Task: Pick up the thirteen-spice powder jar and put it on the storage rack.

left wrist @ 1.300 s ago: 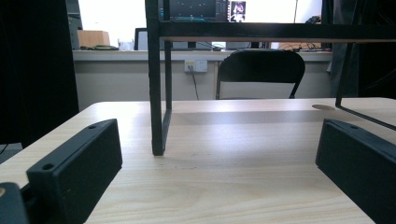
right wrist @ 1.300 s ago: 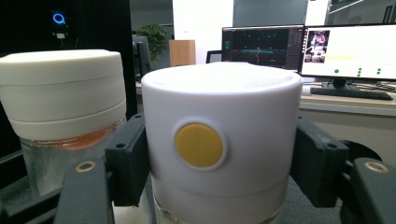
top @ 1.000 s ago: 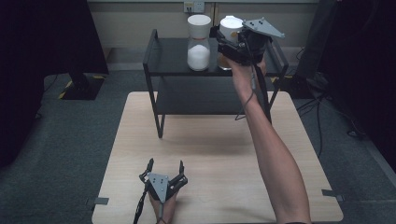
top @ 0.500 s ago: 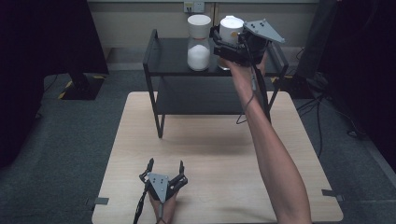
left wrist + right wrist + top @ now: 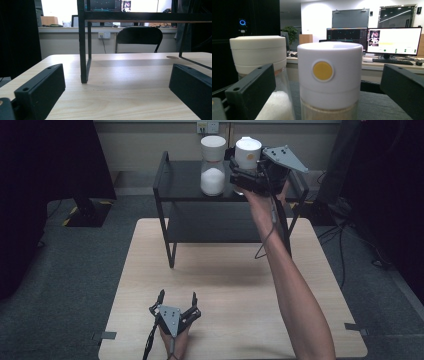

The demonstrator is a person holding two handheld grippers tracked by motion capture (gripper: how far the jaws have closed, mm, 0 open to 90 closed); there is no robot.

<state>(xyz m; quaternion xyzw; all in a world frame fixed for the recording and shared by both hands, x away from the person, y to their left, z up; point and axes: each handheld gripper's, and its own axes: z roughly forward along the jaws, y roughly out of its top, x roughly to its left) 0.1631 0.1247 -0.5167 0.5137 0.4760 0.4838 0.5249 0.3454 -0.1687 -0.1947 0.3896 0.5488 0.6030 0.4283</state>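
Two jaws of the right claw [image 5: 243, 167] stand wide apart on either side of the white-lidded jar [image 5: 329, 82], not pressing on it; they have just been opening. In the right gripper view the jar sits between the jaws with clear gaps on both sides, its lid showing a round yellow spot. That jar stands on the top shelf of the black rack [image 5: 170, 182], toward the rack's right end. Just beside it, toward the rack's middle, stands a second jar [image 5: 213, 166] with a cream lid and white grains inside; it is the nearest thing to the left jaw. Below the rack's top shelf lies a lower shelf, and the rack's legs rest on the far part of the table [image 5: 230, 285]. Well apart from the rack, at the table's near edge, the left claw [image 5: 177, 300] rests with its jaws spread and nothing between them, facing the rack's left leg.
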